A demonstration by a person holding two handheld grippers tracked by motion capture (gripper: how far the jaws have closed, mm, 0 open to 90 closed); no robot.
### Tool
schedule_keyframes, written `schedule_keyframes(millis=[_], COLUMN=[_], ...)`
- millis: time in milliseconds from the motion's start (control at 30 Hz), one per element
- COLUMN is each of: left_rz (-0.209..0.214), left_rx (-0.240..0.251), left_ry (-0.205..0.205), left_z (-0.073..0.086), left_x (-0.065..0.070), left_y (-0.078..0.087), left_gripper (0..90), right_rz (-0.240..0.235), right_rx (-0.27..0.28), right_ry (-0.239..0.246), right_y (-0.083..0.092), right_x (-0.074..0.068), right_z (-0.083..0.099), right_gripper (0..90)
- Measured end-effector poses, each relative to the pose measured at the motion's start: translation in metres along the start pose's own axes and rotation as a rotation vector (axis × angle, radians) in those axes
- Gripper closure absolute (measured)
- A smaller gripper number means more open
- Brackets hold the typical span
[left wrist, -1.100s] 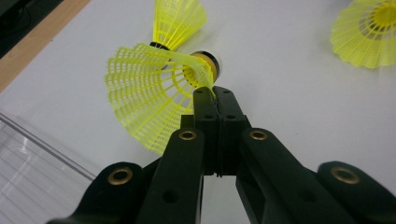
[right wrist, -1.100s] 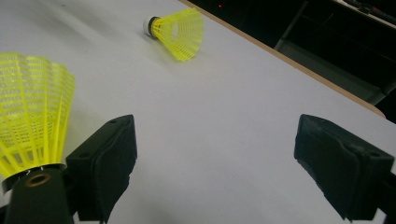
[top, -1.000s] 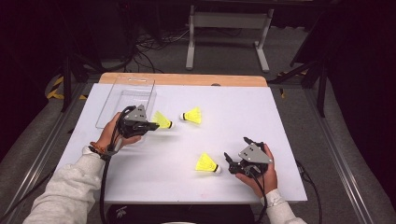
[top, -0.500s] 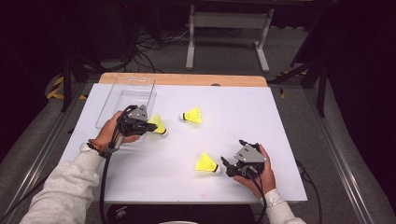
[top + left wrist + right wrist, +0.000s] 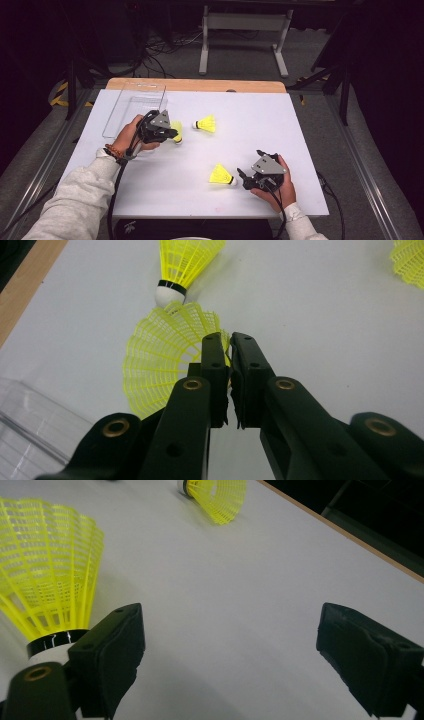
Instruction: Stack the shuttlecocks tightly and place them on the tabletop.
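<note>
Left hand-held gripper (image 5: 172, 134): jaws almost together, pinching the skirt rim of a yellow shuttlecock (image 5: 165, 357). In the left gripper view a thin fold of the yellow mesh sits between the pads and the rest of the skirt fans out to one side. The jaws have just been opening by a hair, yet the mesh is still caught between them, so I read the grip as held.

Change over the last second, high view: the left hand (image 5: 131, 137) and its shuttlecock have shifted toward the clear plastic box (image 5: 134, 102), which stands open at the far left corner of the table (image 5: 310, 150). The held shuttlecock now lies just beside the box's near right corner, not yet over it. Judgement: the carry to the box is under way; lifting over the wall and release remain.

Right hand-held gripper (image 5: 242, 176): unmoved, jaws wide apart, holding nothing. A second shuttlecock (image 5: 220, 176) lies on the table well away from the box, its white cork end right at the gripper's jaw tips; in the right gripper view one pad sits against the cork, the other stands well clear.

A third shuttlecock (image 5: 205, 123) lies loose on the table, to the right of the box, near the held one.
</note>
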State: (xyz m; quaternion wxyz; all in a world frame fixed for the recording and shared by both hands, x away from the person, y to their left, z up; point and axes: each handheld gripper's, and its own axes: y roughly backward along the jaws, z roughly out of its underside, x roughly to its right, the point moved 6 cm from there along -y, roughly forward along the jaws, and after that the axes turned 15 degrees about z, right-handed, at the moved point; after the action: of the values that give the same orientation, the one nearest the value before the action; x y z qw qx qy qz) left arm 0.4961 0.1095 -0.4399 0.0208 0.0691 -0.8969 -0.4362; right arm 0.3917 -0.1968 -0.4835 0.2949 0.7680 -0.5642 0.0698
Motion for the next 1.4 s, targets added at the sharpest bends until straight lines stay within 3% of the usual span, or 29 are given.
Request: schedule_keyframes(millis=[500, 767, 900, 1033, 1400], left_rz=[0.008, 0.02, 0.023, 0.032, 0.031], left_rx=[0.033, 0.007, -0.004, -0.011, -0.052], left_ry=[-0.023, -0.069, -0.075, -0.076, -0.066], left_z=[-0.018, -0.032, -0.038, -0.042, -0.047], left_x=[0.006, 0.013, 0.014, 0.016, 0.02], left_y=[-0.013, -0.026, -0.033, -0.039, -0.054], left_gripper=[84.2, 84.1, 83.6, 82.8, 82.3], right_rz=[-0.011, -0.002, 0.005, 0.034, 0.01], right_rx=[-0.004, 0.011, 0.016, 0.036, 0.015], right_ry=[0.006, 0.024, 0.029, -0.003, 0.014], right_y=[0.0, 0.002, 0.002, 0.004, 0.002], right_x=[-0.001, -0.003, -0.004, 0.003, 0.0], right_z=[0.001, -0.002, -0.002, -0.003, -0.001], right_gripper=[13.0, 13.2, 13.7, 14.5, 14.4])
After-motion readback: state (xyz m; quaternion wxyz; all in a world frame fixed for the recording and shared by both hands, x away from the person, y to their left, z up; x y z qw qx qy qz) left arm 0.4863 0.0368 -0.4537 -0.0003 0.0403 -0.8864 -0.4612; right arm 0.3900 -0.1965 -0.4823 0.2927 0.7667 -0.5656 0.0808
